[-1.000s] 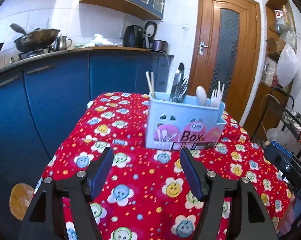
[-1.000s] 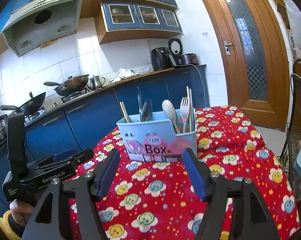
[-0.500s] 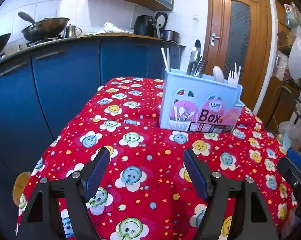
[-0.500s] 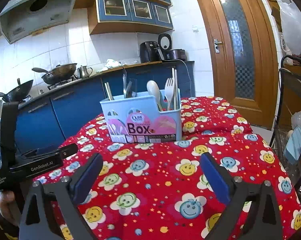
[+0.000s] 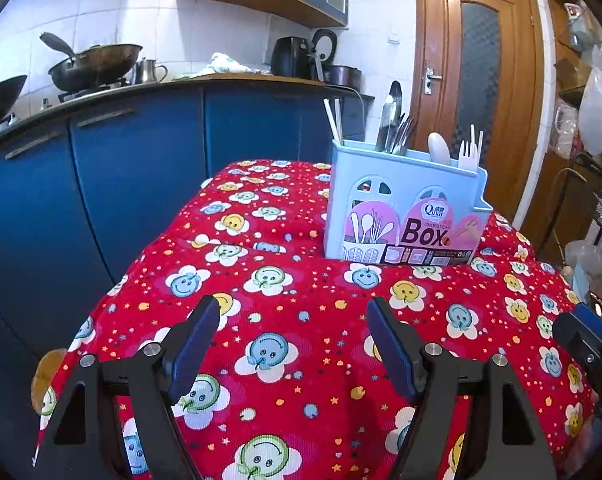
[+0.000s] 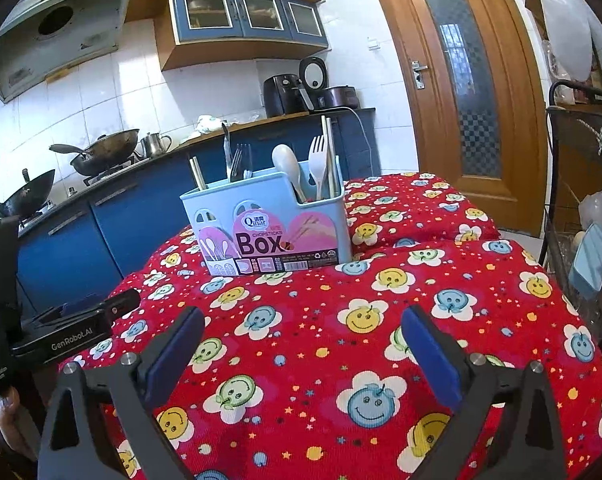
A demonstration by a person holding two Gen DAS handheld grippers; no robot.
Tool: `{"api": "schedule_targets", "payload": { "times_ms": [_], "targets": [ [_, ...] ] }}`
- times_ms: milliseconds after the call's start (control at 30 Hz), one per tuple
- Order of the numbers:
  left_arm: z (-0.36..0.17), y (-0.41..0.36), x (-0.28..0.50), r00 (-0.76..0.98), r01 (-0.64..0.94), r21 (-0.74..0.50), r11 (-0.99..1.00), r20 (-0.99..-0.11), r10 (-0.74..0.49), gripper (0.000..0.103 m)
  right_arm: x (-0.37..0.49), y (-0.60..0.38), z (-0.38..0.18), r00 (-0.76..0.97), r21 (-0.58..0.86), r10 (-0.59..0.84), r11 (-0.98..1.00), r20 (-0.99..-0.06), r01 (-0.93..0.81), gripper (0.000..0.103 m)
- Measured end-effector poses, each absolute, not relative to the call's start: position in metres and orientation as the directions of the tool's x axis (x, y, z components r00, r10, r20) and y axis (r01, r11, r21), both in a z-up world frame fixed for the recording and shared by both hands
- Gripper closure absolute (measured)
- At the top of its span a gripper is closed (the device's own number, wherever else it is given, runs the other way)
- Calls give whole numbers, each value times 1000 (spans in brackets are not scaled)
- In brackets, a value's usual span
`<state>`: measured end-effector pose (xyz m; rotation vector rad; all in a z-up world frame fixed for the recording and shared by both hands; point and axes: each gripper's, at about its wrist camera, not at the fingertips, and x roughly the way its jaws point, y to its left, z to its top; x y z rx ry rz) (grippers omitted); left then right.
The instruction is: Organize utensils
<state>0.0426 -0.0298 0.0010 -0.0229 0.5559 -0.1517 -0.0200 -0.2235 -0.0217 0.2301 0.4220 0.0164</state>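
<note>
Both tools are wide open w/ nothing held: your left tool and right tool hover low over the near part of the desk, well short of the utensil box.

L to R in the right wrist view: chopsticks stand in the box's left compartment, metal cutlery in the middle, then a white spoon, a white fork and more chopsticks on the right. No loose utensils show on the cloth, so sorting looks mostly done, or what's left is out of view.

Risks, as I judge them:
- Box is light plastic on a soft, rumpled cloth; push it sideways w/ one finger and it could tip.
- Handles crowd together; closing on one may snag its neighbor and drag both out.
- Tall chopsticks lean, so a low sweep past the rim could knock them.
- Your two tools sit near each other; reaching together risks a clash.
</note>
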Motion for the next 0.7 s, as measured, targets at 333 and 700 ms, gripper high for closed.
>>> {"api": "schedule_targets", "payload": {
  "times_ms": [333,700],
  "targets": [
    [4,-30,41,854,128,-54,990,-502,-137,26,-20,-223,-22,912,224,65,974,-405,30,2],
    [5,-32,37,864,136,-43,990,-483,-139,26,-20,-223,-23,912,224,65,974,-405,30,2]
  ]
}}
